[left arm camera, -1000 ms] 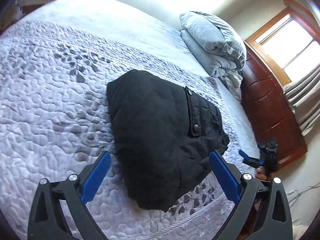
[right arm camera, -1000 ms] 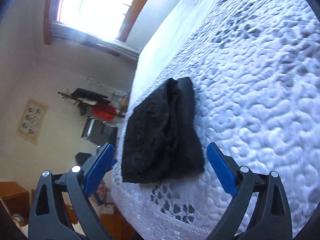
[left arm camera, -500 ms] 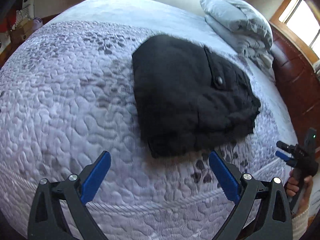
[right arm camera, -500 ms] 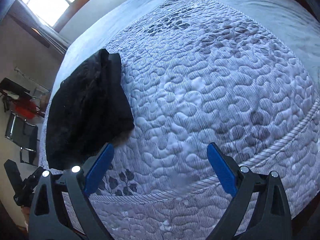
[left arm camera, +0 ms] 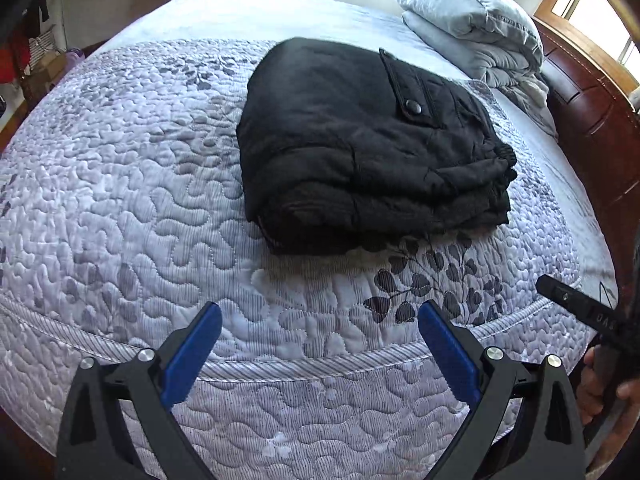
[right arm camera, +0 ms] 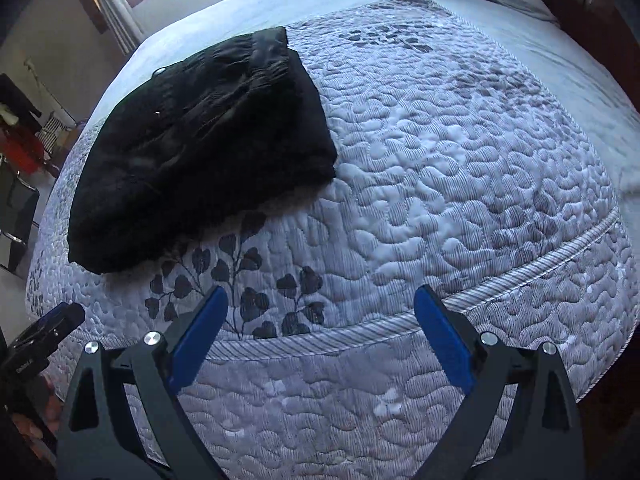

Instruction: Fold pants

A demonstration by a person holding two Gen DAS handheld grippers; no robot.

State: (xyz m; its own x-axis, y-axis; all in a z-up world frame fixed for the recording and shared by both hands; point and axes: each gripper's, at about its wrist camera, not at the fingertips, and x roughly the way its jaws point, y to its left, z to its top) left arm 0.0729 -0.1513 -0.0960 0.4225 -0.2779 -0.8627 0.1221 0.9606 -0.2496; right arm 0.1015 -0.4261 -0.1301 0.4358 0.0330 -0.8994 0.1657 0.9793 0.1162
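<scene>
The black pants [left arm camera: 360, 148] lie folded into a thick bundle on the quilted bed, a buttoned pocket flap on top. They also show in the right wrist view [right arm camera: 200, 136] at the upper left. My left gripper [left arm camera: 320, 316] is open and empty, off the bed's front edge, well short of the pants. My right gripper [right arm camera: 320, 300] is open and empty, also back over the bed's edge, to the right of the pants. The right gripper's body shows at the right edge of the left wrist view [left arm camera: 580, 308].
The lilac quilt [left arm camera: 120, 200] covers the bed, with a piped border along the front edge [right arm camera: 400, 328]. Folded grey bedding [left arm camera: 472, 28] lies by the dark wooden headboard [left arm camera: 592, 100]. Chairs and red clutter [right arm camera: 20, 140] stand beside the bed at left.
Both grippers have drawn back from the pants to beyond the bed's front edge. The folded pants lie still on the quilt. Both grippers stay open.
</scene>
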